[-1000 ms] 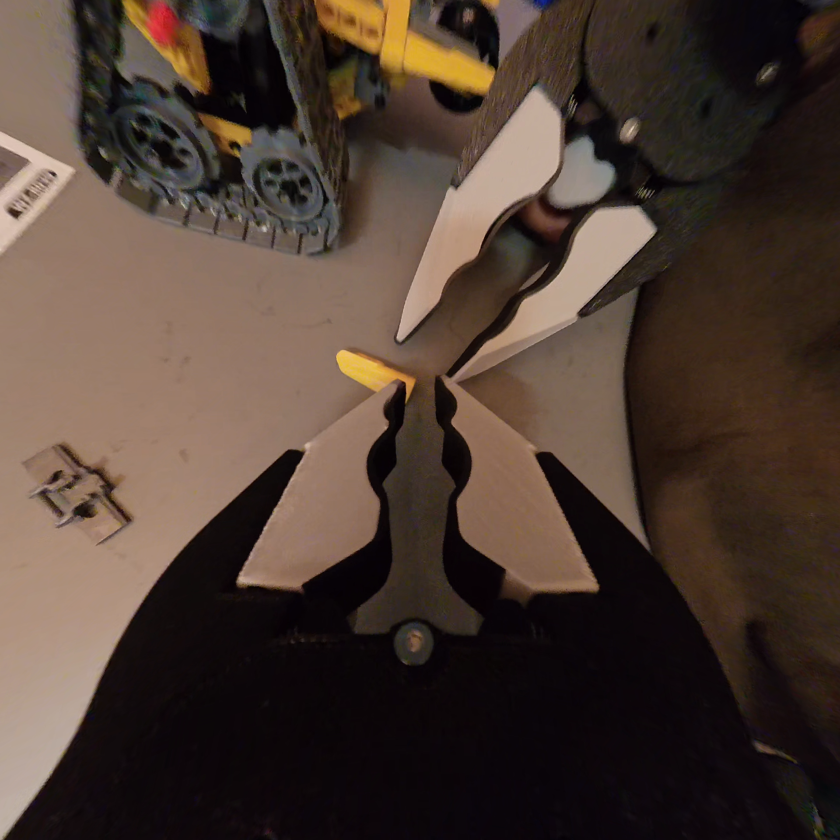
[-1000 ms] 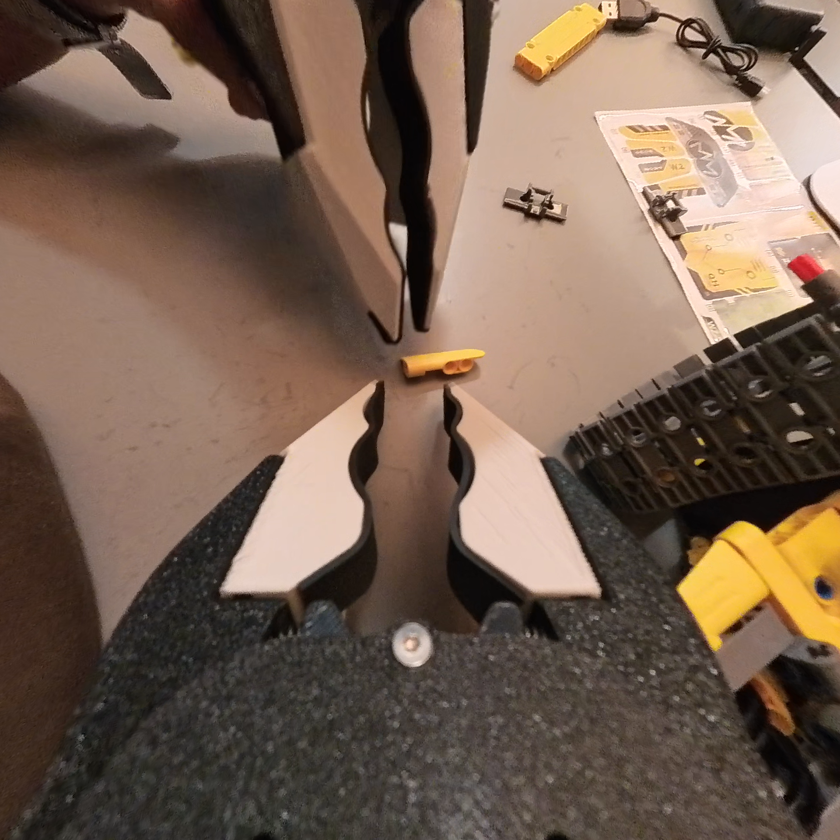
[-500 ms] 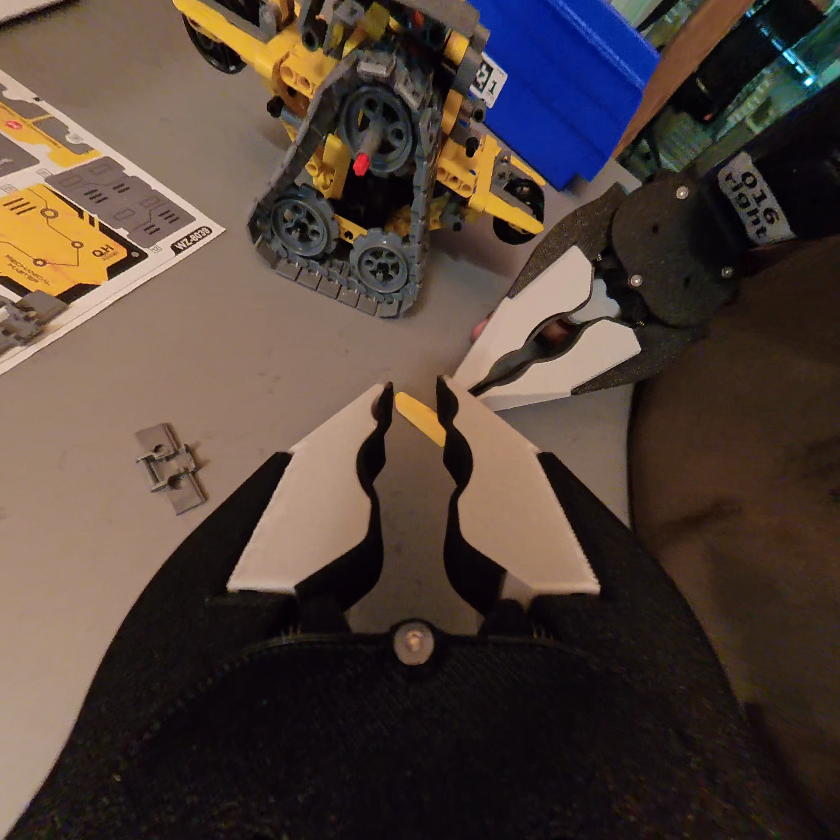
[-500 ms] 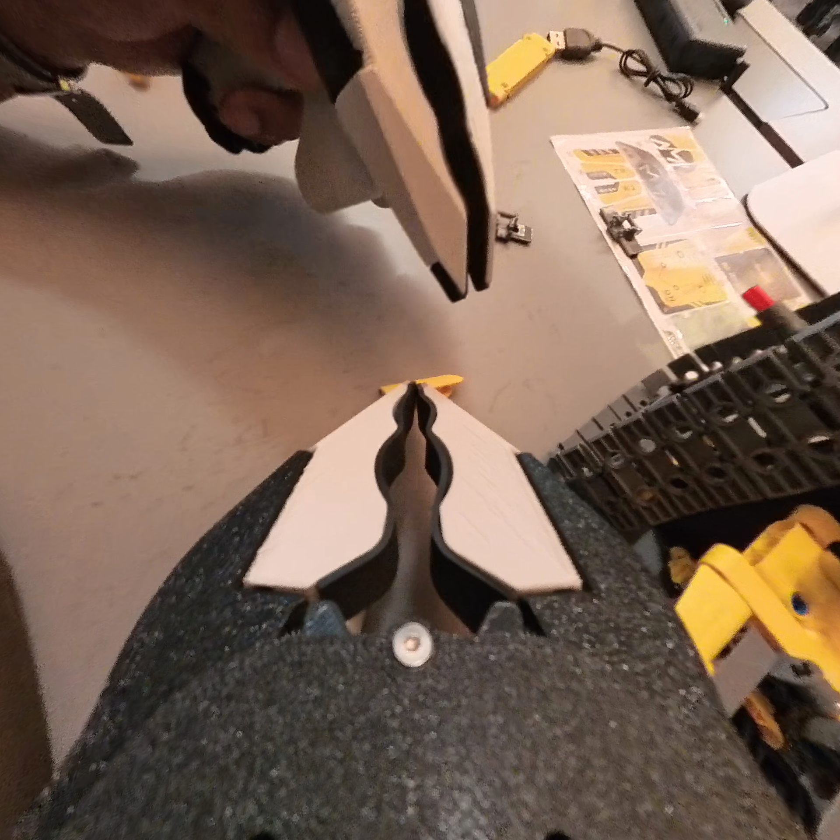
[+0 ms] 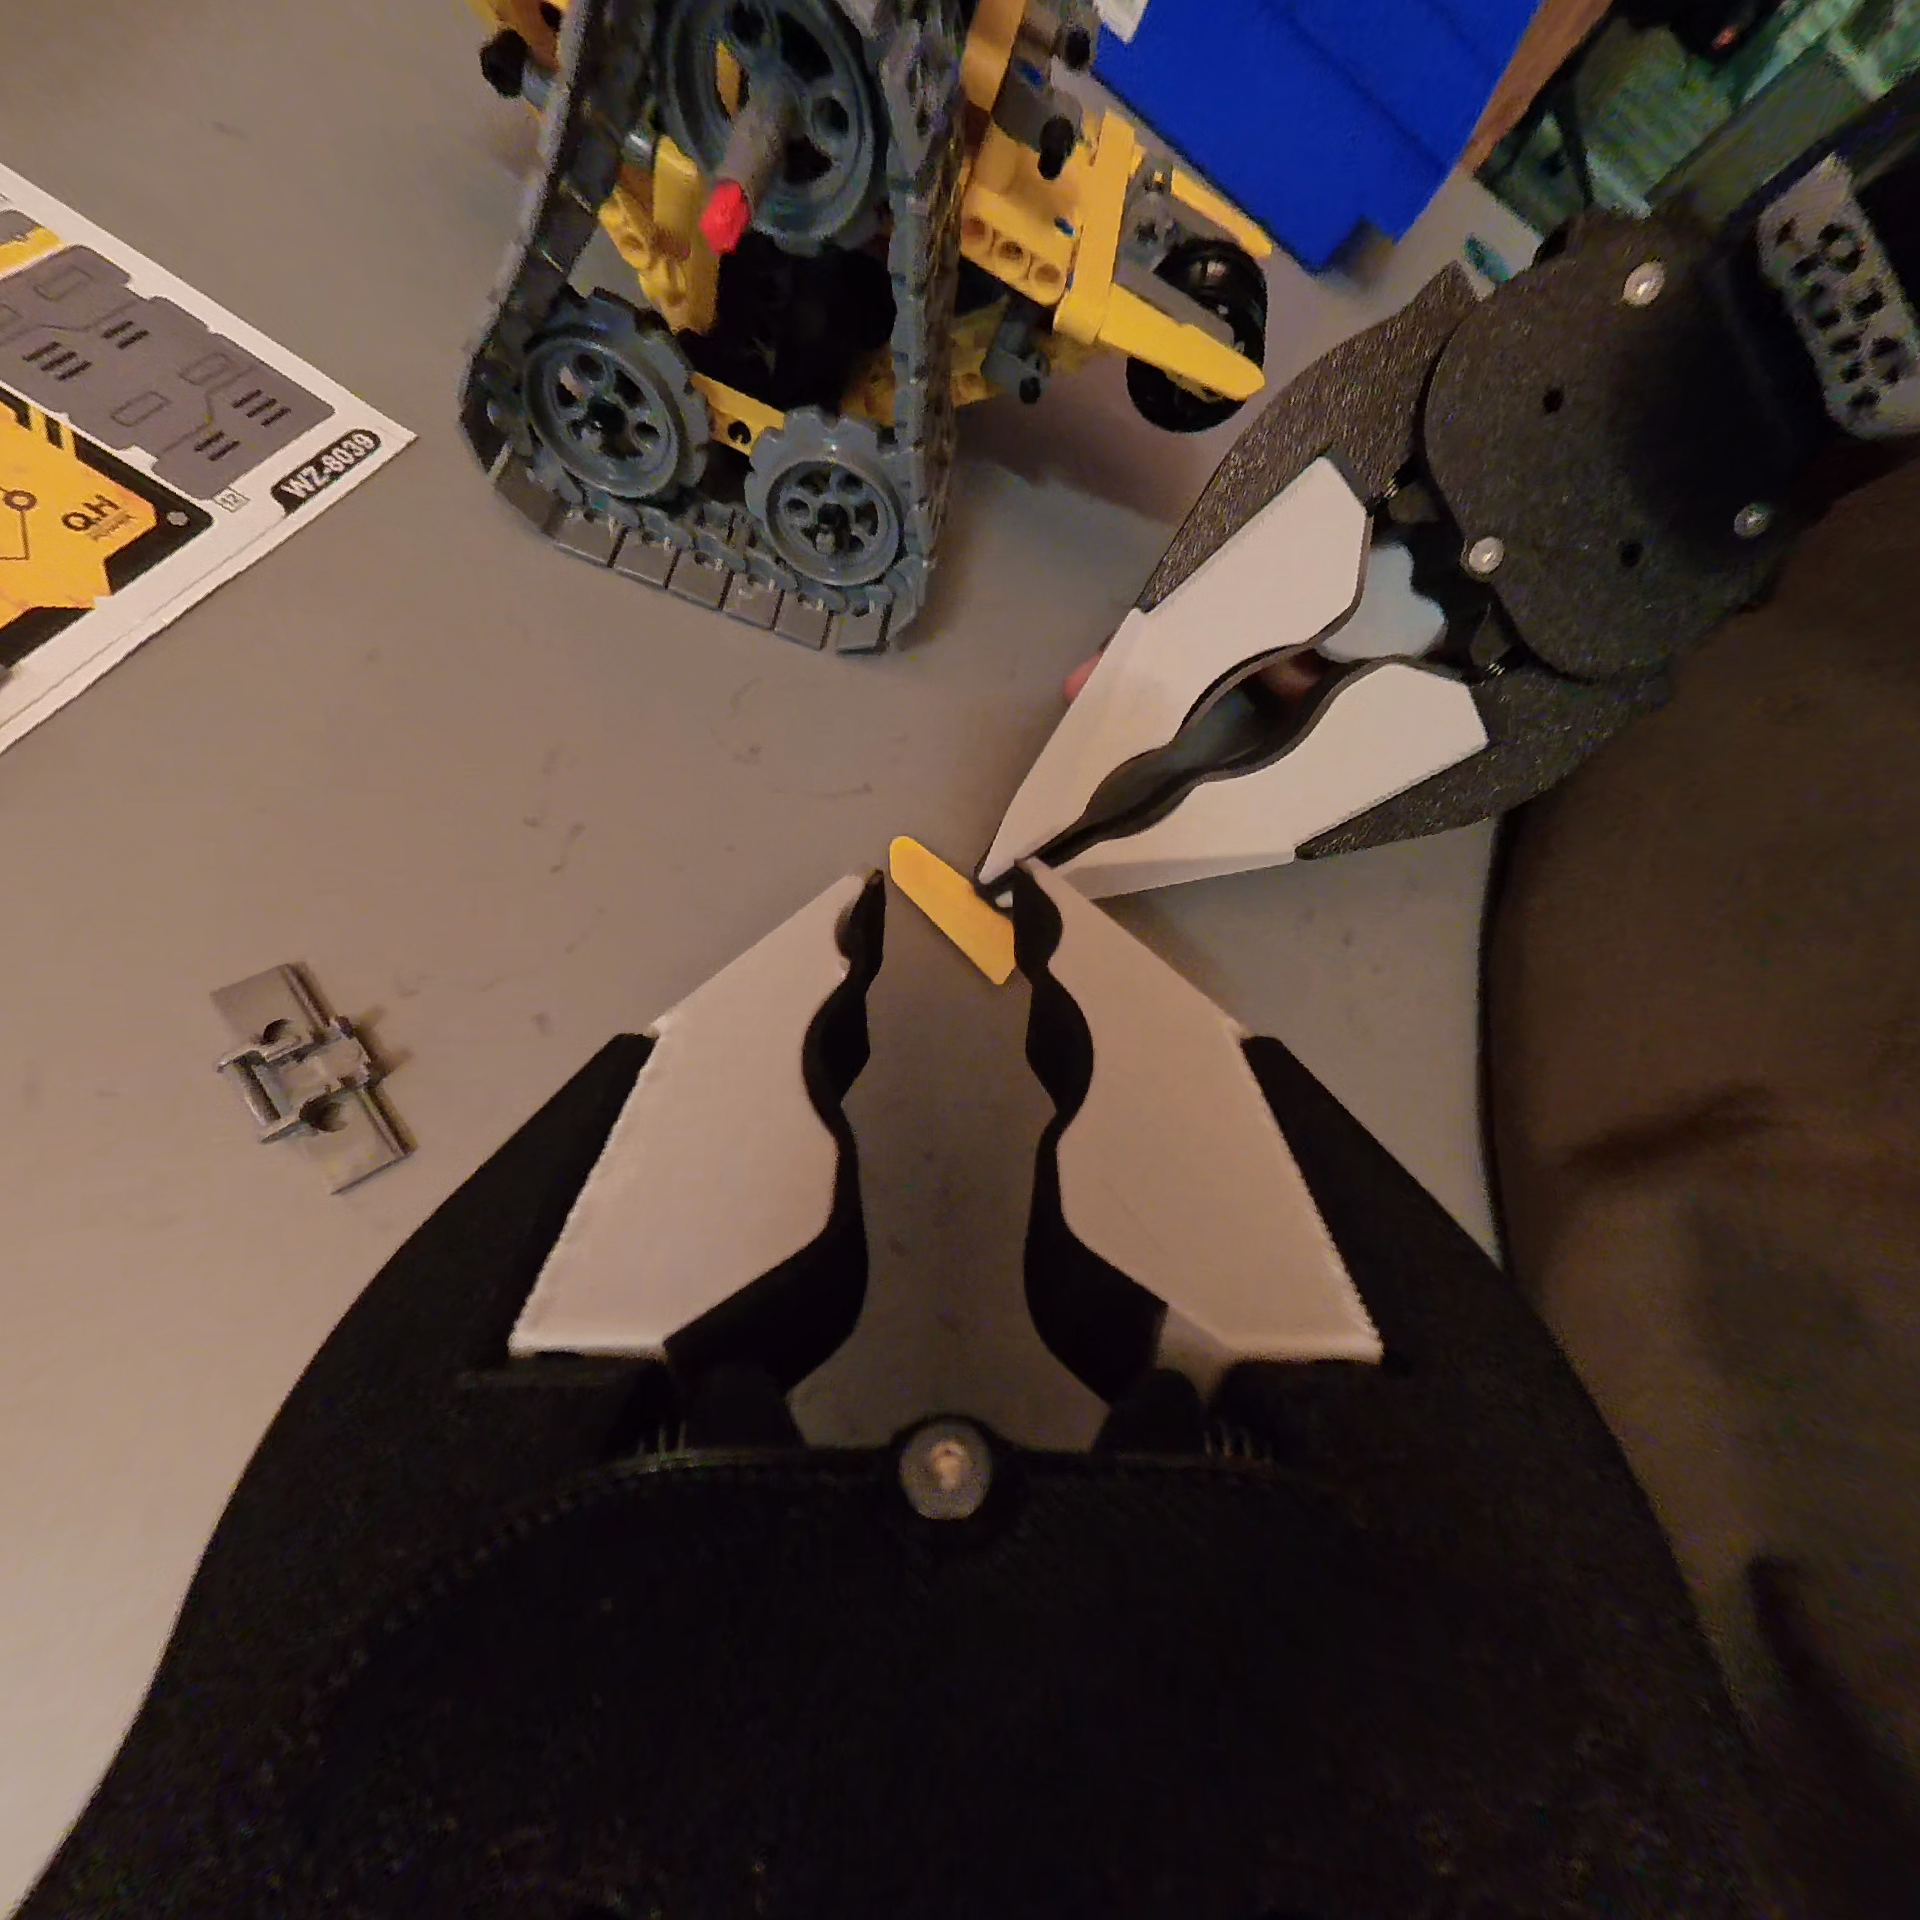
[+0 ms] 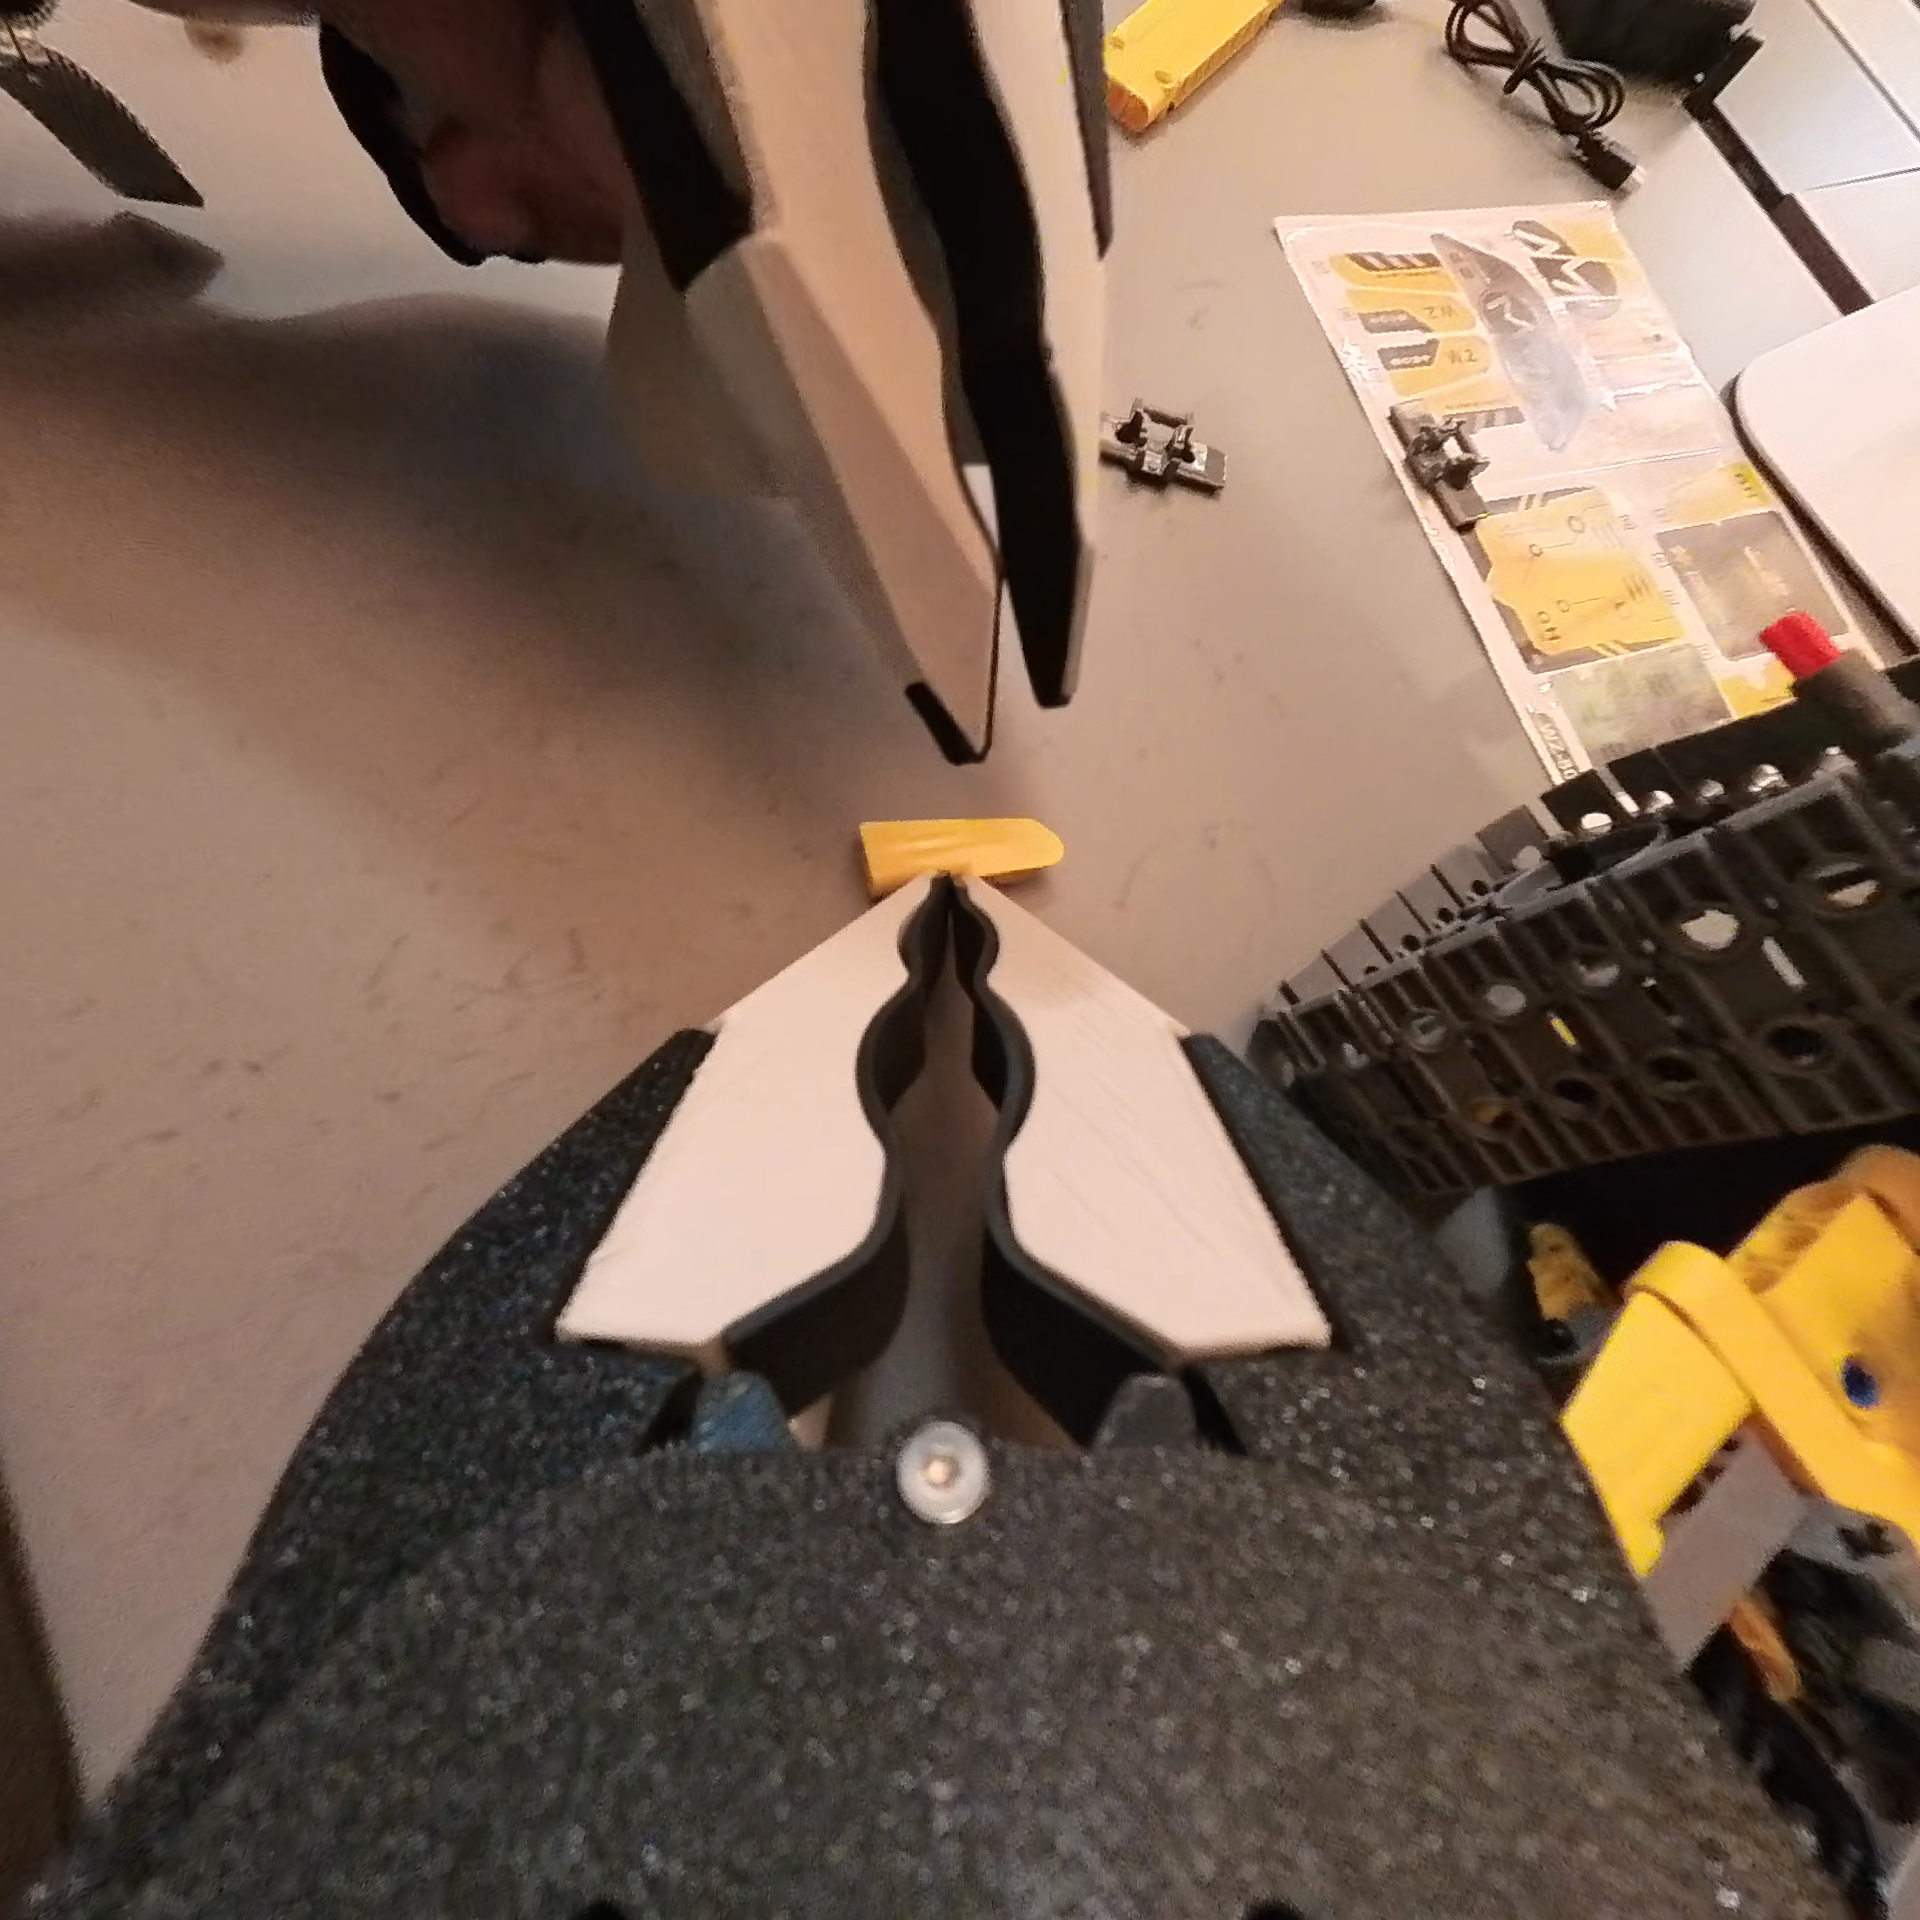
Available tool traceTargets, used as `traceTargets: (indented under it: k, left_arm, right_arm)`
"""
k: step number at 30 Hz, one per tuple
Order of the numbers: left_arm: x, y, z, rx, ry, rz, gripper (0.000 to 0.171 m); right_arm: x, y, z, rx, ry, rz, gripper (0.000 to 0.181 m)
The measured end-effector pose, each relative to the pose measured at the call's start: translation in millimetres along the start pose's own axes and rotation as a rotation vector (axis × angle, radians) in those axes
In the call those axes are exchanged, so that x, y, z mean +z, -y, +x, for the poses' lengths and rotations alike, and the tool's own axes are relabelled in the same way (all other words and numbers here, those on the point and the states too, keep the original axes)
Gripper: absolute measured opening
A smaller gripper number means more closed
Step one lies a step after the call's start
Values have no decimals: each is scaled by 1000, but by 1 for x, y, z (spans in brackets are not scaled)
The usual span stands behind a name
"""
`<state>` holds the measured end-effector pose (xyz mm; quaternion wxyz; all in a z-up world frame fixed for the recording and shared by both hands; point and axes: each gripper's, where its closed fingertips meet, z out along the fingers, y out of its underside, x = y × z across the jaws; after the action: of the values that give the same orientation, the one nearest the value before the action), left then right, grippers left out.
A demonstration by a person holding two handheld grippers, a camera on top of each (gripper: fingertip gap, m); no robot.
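Observation:
A small flat yellow brick piece (image 5: 951,923) is over the grey table. My right gripper (image 6: 951,883) is shut, and its tips pinch the near edge of the yellow piece (image 6: 956,850). It also shows in the left wrist view (image 5: 1000,885), coming in from the right. My left gripper (image 5: 943,885) is open, with one fingertip on each side of the yellow piece and not gripping it. In the right wrist view the left gripper (image 6: 1003,717) hangs just above and behind the piece, held by a hand.
A yellow and grey tracked brick vehicle (image 5: 727,395) stands just beyond the grippers, and its black track (image 6: 1610,987) lies right of my right gripper. There are also a sticker sheet (image 5: 156,436), a loose grey track link (image 5: 312,1081), a blue bin (image 5: 1299,125) and a black cable (image 6: 1527,83). My left and right fingertips are right by each other.
My right gripper closed onto the yellow piece, which lay loose on the table a second ago. My left gripper opened and now has its tips on both sides of the piece.

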<state>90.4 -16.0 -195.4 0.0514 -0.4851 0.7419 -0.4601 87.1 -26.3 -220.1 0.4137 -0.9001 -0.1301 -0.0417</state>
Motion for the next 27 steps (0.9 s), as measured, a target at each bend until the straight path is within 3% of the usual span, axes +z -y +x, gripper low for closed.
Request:
traceTargets:
  k: [7,11,15,18,27]
  left_arm:
    - [5,-11,-1,26,19,-75,26]
    - [10,-16,6,85,3,-106,48]
    - [17,-12,5,263,104,-105,60]
    - [19,-11,9,339,117,-100,60]
    - [22,-19,3,318,112,-128,49]
  right_arm:
    - [-4,-1,5,31,5,17,1]
    - [-5,-2,5,29,9,16,6]
    - [-7,-2,3,24,19,20,9]
    - [-8,-3,2,23,29,23,12]
    - [-9,-4,-2,12,54,22,22]
